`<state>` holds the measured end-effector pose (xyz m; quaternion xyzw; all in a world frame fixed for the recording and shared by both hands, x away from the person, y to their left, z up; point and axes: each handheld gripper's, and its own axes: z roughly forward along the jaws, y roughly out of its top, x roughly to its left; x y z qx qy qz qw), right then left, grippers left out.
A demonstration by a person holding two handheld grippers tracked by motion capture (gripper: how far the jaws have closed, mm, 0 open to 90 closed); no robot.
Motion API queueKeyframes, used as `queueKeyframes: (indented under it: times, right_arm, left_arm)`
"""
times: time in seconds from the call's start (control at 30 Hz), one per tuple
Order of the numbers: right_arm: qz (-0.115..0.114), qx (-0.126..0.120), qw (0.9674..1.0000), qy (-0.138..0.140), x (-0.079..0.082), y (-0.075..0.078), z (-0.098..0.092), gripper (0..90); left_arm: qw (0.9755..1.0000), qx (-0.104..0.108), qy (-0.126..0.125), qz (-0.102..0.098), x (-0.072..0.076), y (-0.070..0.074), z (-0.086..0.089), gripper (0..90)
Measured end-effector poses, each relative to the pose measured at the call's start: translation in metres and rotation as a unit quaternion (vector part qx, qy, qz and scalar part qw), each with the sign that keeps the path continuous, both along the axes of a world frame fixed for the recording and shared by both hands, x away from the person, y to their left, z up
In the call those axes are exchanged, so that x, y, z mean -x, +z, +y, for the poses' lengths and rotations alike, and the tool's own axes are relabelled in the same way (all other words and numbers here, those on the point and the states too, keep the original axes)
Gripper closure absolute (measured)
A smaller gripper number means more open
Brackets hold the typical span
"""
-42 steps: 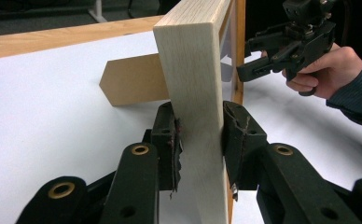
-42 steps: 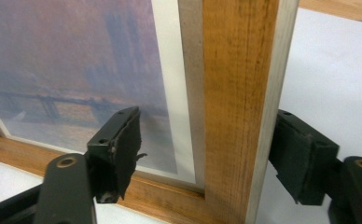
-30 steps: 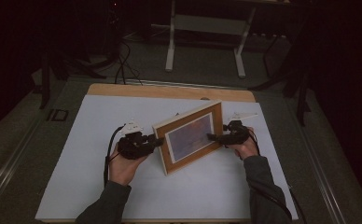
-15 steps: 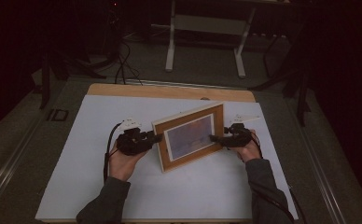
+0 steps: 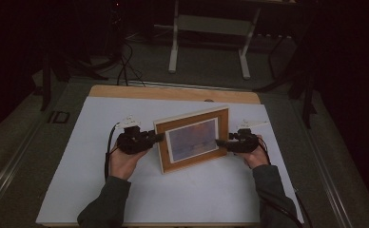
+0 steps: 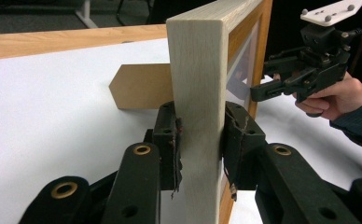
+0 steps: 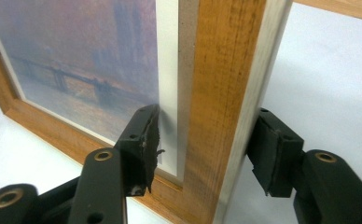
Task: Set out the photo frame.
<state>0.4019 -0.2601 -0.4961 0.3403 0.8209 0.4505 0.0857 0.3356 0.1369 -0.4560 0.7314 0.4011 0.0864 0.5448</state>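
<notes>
The white table (image 5: 125, 199) carries the picture frame (image 5: 193, 139) standing upright at centre, steadied from both sides so it cannot tip. The left gripper (image 5: 156, 138), at the frame's 9 o'clock, clenches that edge. The right gripper (image 5: 219, 141), at 3 o'clock, has just been closing around the opposite edge; contact there cannot be confirmed.

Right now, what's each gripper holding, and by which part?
The left gripper clamps the picture frame by its left side rail. The right gripper straddles the right side rail, jaws just closing, pads not yet pressing.
</notes>
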Motion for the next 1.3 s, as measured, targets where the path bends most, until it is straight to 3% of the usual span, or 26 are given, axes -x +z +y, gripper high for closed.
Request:
queueKeyframes:
  times: [0.47,1.3]
  right_arm:
    - [0.004,-0.012,0.9999,-0.003,0.012,-0.001,-0.006,54.7]
    - [0.0,-0.032,0.999,-0.03,0.037,-0.007,-0.008,60.0]
  left_arm:
    - [0.9998,-0.003,0.014,-0.01,-0.007,0.0,0.0,66.6]
    - [0.9996,0.002,0.022,-0.015,-0.011,-0.003,0.001,64.7]
